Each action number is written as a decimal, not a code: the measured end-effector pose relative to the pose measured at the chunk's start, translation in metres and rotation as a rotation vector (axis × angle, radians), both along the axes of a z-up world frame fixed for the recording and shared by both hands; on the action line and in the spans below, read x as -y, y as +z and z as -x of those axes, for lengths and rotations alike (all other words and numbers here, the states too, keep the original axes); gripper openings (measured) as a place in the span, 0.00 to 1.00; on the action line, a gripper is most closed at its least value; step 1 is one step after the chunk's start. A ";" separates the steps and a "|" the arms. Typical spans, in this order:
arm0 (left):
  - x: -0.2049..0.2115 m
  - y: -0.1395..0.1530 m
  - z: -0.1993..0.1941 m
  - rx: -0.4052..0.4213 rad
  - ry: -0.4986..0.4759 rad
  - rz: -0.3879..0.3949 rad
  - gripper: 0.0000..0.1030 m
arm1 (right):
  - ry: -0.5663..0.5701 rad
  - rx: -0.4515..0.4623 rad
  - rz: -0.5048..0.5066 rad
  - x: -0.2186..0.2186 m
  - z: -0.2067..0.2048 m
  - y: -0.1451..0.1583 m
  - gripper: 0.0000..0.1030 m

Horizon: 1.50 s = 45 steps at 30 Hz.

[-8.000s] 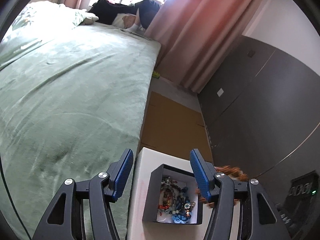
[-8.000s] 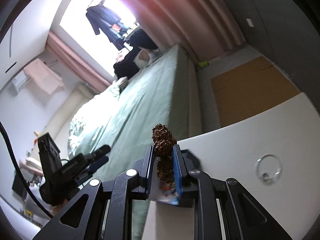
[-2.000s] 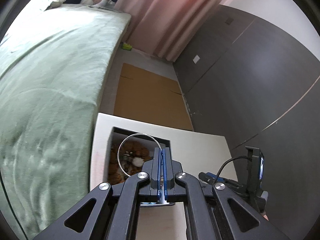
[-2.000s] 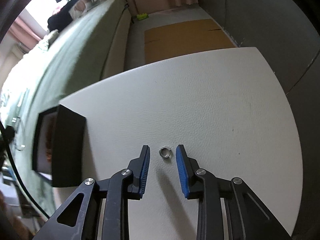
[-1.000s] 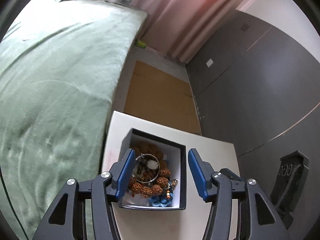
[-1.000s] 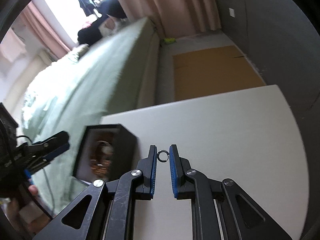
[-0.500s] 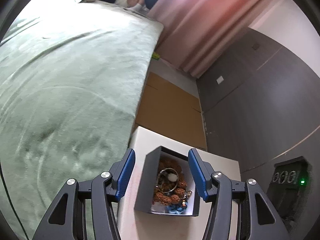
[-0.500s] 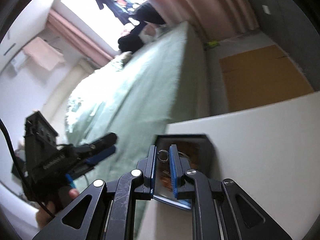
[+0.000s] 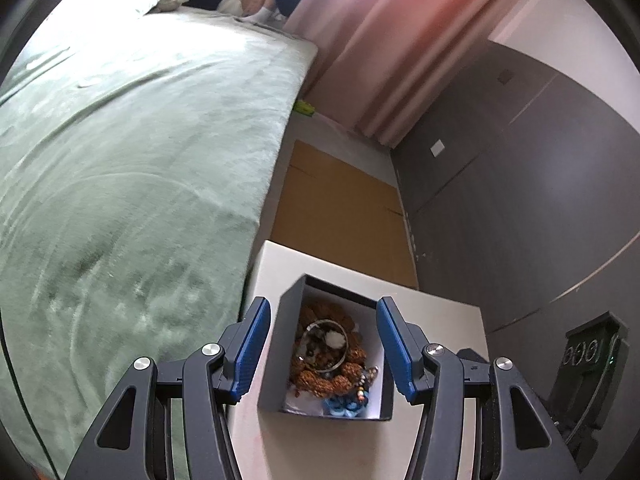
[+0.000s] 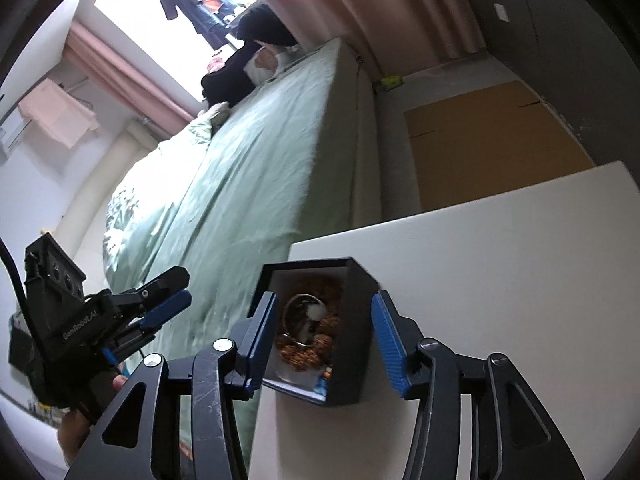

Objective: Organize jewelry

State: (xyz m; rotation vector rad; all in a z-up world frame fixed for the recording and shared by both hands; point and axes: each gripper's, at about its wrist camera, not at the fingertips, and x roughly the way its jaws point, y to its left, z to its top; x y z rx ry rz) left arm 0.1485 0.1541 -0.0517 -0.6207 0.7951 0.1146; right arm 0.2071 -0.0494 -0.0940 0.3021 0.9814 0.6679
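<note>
A black jewelry box [image 9: 288, 344] with a white lining stands open at the left end of a white table [image 9: 440, 316]. Inside lie brown beaded bracelets [image 9: 340, 380], a silver bangle [image 9: 325, 346] and blue beads. My left gripper [image 9: 320, 348] is open and empty, hovering above the box. My right gripper [image 10: 322, 336] is open and empty, also over the box [image 10: 356, 344], where a small silver ring [image 10: 298, 340] lies on the brown beads [image 10: 298, 356]. The left gripper also shows in the right wrist view [image 10: 160, 300], left of the box.
A bed with a green blanket [image 9: 120, 160] runs along the table's left edge. A flat cardboard sheet [image 9: 340, 208] lies on the floor beyond the table. Dark wardrobe doors [image 9: 520, 200] stand on the right. Pink curtains [image 9: 380, 40] hang at the back.
My right gripper has opened over the box and let go of the small silver ring, which now lies inside. My left gripper stays open and has drawn back slightly.
</note>
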 end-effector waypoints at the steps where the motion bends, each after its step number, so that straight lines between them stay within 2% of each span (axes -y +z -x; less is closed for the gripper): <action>1: 0.004 0.001 0.001 0.000 -0.008 -0.008 0.55 | -0.009 0.001 0.007 0.004 0.001 0.001 0.51; 4: 0.017 0.004 0.004 0.002 -0.030 -0.043 0.59 | -0.031 0.001 0.021 0.016 0.006 0.006 0.52; 8: 0.034 0.010 0.010 0.015 -0.040 -0.103 0.69 | -0.060 -0.003 0.058 0.029 0.011 0.010 0.53; 13: 0.058 0.016 0.015 0.034 -0.066 -0.153 0.75 | -0.092 0.017 0.090 0.049 0.018 0.021 0.55; 16: 0.070 0.018 0.018 0.048 -0.060 -0.182 0.81 | -0.103 0.047 0.121 0.060 0.024 0.029 0.67; 19: 0.078 0.019 0.022 0.053 -0.044 -0.220 0.85 | -0.105 0.062 0.135 0.069 0.030 0.033 0.69; 21: 0.081 0.018 0.025 0.055 -0.036 -0.222 0.86 | -0.113 0.070 0.151 0.076 0.033 0.034 0.74; 25: 0.087 0.020 0.030 0.060 -0.020 -0.226 0.90 | -0.144 0.062 0.151 0.092 0.038 0.034 0.94; 28: 0.090 0.023 0.035 0.077 -0.014 -0.224 0.94 | -0.184 0.065 0.164 0.106 0.041 0.034 0.99; 39: 0.114 0.020 0.055 0.084 -0.059 -0.270 0.99 | -0.231 0.091 0.138 0.127 0.057 0.041 1.00; 45: 0.121 0.027 0.069 0.120 -0.070 -0.300 0.99 | -0.193 0.124 0.133 0.126 0.066 0.048 1.00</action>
